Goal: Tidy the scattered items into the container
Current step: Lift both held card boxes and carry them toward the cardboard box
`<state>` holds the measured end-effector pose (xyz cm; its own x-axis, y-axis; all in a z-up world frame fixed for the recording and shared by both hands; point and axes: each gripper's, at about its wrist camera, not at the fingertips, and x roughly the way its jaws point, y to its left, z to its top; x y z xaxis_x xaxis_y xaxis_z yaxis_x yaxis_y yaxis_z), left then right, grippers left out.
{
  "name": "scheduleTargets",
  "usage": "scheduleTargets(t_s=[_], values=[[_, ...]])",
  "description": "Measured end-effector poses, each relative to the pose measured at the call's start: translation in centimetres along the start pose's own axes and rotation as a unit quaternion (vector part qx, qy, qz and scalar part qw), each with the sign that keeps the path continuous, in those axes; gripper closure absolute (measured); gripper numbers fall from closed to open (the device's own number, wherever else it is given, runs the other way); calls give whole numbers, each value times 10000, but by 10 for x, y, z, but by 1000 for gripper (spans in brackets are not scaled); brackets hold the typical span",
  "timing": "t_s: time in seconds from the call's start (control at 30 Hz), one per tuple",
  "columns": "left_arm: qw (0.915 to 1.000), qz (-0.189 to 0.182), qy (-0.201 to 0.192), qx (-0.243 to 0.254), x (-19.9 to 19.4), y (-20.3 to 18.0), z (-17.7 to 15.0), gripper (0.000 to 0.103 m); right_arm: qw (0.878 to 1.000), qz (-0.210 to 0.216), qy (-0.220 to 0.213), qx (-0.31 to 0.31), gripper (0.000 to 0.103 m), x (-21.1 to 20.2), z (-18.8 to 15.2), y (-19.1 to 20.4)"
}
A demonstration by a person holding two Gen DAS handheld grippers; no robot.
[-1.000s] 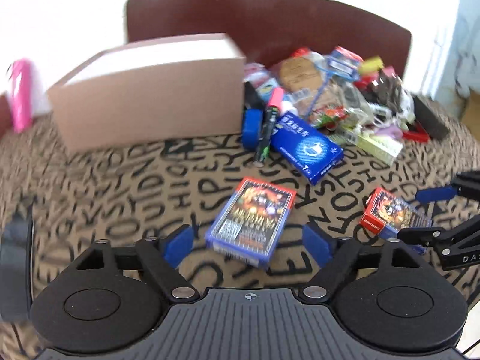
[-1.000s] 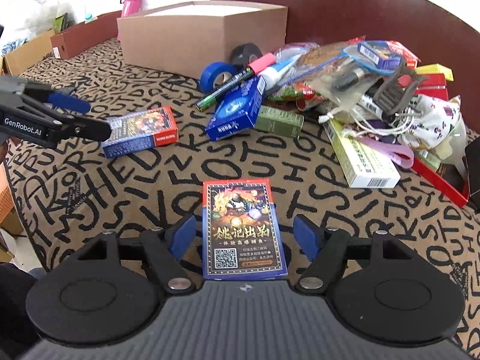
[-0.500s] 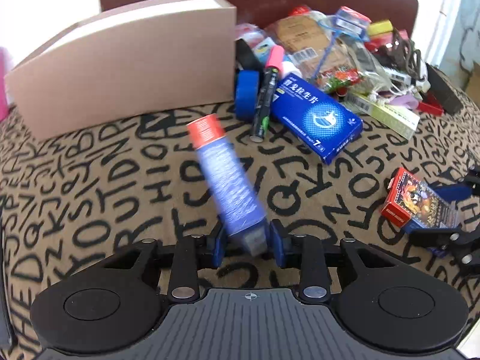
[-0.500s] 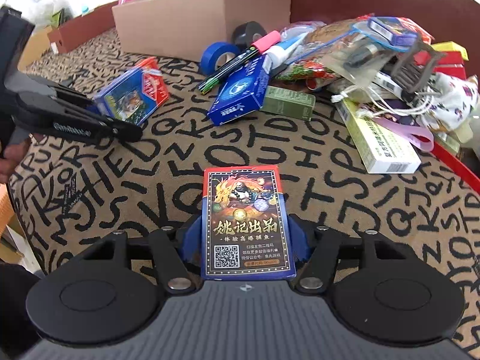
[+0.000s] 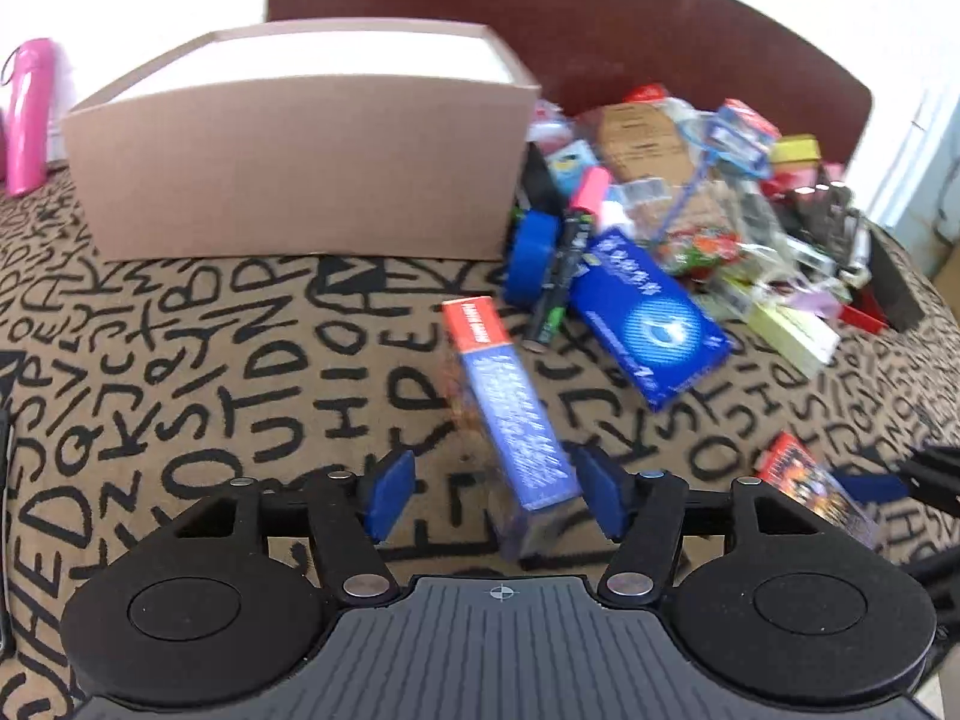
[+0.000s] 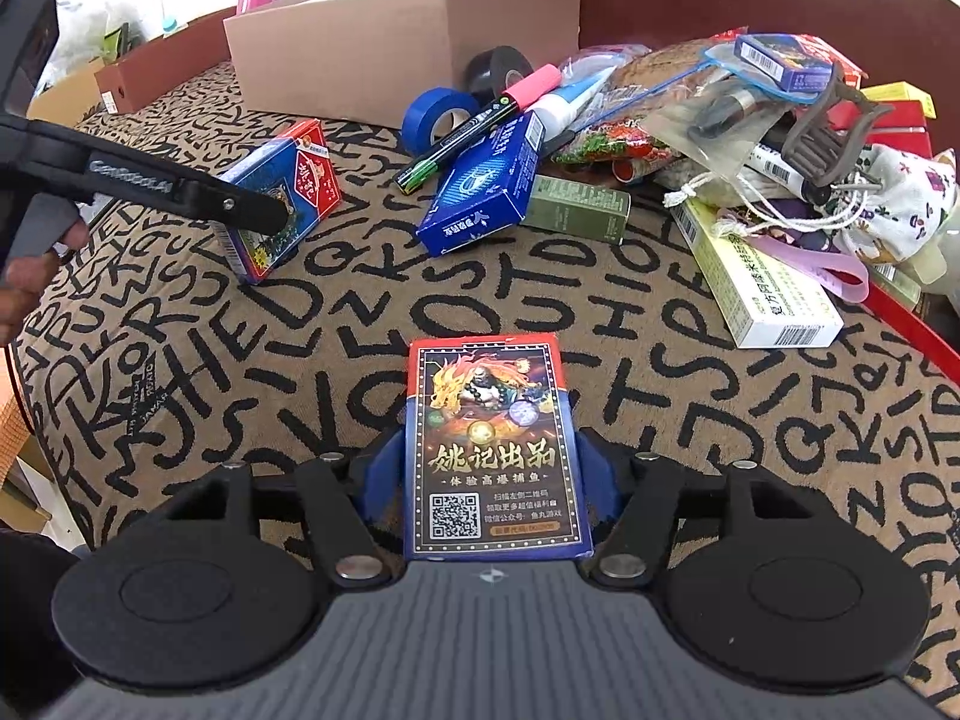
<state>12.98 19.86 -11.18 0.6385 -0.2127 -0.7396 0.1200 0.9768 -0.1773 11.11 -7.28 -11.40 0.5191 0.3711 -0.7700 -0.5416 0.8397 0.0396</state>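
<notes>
You pinch a card deck (image 6: 495, 450) in your right hand-held gripper (image 6: 492, 480), your left hand-held gripper (image 5: 492, 486) spread around another deck (image 5: 510, 414); the box (image 5: 300, 174) awaits, clutter remaining.

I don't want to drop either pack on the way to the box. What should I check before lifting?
1. Right gripper shut on the dragon card pack: ok, both pads press its sides.
2. Left gripper shut on the blue card pack: not ok, jaws open, and the pack stands on edge between them.
3. Cardboard box open on top: ok.
4. Room inside the box: cannot tell, the inside is washed out.
5. Blue tape roll off the left gripper's line to the box: ok, it sits by the box's right corner.
</notes>
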Motion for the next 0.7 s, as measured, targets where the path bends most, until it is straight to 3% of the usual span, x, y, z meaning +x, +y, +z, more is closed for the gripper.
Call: scheduleTargets(t_s=[0.07,0.1,0.3,0.33,0.37,0.5,0.67,0.7], values=[[9996,-177,155,-144,6,7,2,82,10000,9,6,-2,38,0,0,-1],[9989,-305,261,-225,8,11,1,89,10000,16,11,-17,38,-1,-1,-1],[9946,-676,753,224,-7,14,-13,86,9996,90,194,-183,38,-5,-2,4],[9942,-636,799,321,-9,13,-15,82,9996,88,195,-209,38,-4,-2,5],[9944,-583,803,369,-10,13,-16,63,9995,90,204,-202,38,-2,-1,5],[9966,-421,633,304,-8,13,-12,50,9996,61,195,-209,37,2,1,7],[9968,-351,644,303,4,15,-8,51,9994,60,244,-248,37,3,2,7],[9970,-313,618,340,6,15,-7,75,9993,52,255,-254,37,4,2,7]])
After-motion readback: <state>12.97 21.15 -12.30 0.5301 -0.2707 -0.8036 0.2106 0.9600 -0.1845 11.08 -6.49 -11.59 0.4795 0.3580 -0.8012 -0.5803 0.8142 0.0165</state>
